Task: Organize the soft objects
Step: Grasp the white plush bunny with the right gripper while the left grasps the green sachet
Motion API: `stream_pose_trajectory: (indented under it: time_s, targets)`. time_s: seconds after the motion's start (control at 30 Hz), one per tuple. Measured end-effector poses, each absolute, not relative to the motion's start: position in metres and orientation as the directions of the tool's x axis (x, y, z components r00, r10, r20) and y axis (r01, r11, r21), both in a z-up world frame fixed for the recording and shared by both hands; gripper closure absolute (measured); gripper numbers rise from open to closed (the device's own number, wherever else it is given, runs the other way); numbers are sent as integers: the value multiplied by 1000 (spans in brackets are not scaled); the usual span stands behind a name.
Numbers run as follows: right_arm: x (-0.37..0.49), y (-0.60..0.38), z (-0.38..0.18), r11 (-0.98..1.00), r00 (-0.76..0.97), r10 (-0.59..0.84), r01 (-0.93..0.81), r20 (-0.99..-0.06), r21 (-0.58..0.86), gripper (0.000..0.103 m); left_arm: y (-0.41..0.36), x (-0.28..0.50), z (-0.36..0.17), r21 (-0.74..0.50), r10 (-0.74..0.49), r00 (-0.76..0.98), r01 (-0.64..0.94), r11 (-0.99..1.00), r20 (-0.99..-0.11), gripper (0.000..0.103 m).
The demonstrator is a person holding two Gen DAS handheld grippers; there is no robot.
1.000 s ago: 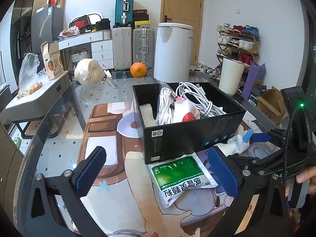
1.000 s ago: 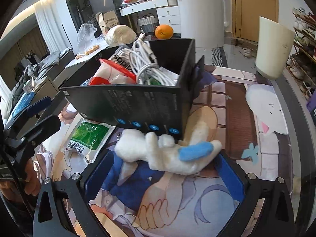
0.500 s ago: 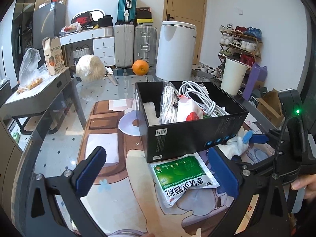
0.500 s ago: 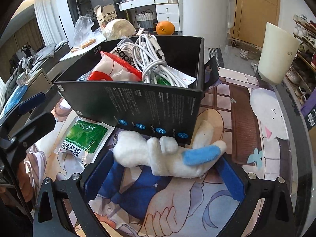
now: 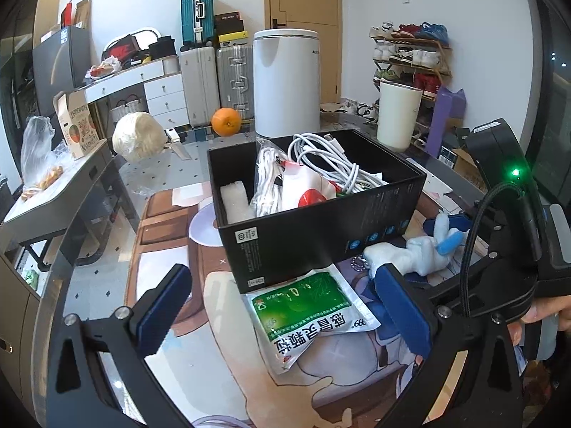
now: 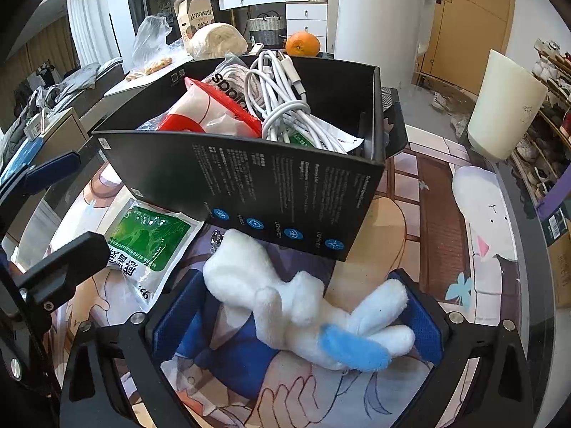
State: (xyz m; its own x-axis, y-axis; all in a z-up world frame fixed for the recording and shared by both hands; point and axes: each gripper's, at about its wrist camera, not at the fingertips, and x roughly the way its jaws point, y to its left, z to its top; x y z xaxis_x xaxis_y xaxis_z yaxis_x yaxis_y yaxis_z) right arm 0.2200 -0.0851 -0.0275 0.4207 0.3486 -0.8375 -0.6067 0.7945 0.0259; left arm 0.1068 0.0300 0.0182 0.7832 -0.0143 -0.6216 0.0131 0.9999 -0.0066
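Where "999" marks the green sachet [image 5: 309, 312], both grippers [image 5: 285, 306] [image 6: 296, 315] wide, empty.

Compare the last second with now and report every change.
The right gripper has advanced until the white plush toy lies between its open fingers, not yet squeezed. The left gripper stayed open over the green sachet. The black box and sachet stayed put.

The right gripper [image 6: 292, 317] holds its blue-padded jaws spread around a white plush toy with a blue ear [image 6: 303, 314] lying on the table beside a black cardboard box [image 6: 249, 185] stuffed with white cables [image 6: 282, 107]; a green-and-white sachet [image 6: 150, 242] lies nearby.
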Motion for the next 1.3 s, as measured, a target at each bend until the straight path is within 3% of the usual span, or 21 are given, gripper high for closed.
stream_pose_trajectory:
  time_s: [0.3, 0.6, 0.9, 0.93, 1.0, 1.03, 1.23, 1.3]
  targets:
    - [213, -111, -23, 790, 426, 376, -611, -823, 45, 17, 27, 109, 16, -1, -19, 769, 23, 1000, -640, 0]
    - [205, -129, -20, 778, 420, 390, -626, -820, 50, 30, 19, 123, 3, 29, -10, 701, 44, 999, -713, 0]
    - [206, -132, -20, 761, 406, 405, -646, -819, 57, 32, 14, 136, -12, 33, -10, 626, 57, 998, -780, 0]
    - [206, -132, -20, 759, 405, 406, -649, -819, 55, 31, 14, 137, -13, 29, -10, 619, 54, 998, -785, 0]
    - [207, -133, -20, 757, 403, 402, -651, -822, 52, 17, 14, 138, -15, 21, -18, 610, 57, 998, -792, 0]
    - [209, -132, -22, 758, 403, 399, -650, -824, 50, 17, 14, 139, -15, 18, -21, 607, 58, 998, -794, 1]
    - [213, -126, -23, 754, 413, 386, -657, -825, 24, 17, 12, 140, -17, 5, -38, 593, 70, 998, -805, 8]
    - [212, -126, -23, 746, 411, 392, -665, -823, 23, 26, 13, 139, -17, -6, -50, 596, 75, 997, -802, 13]
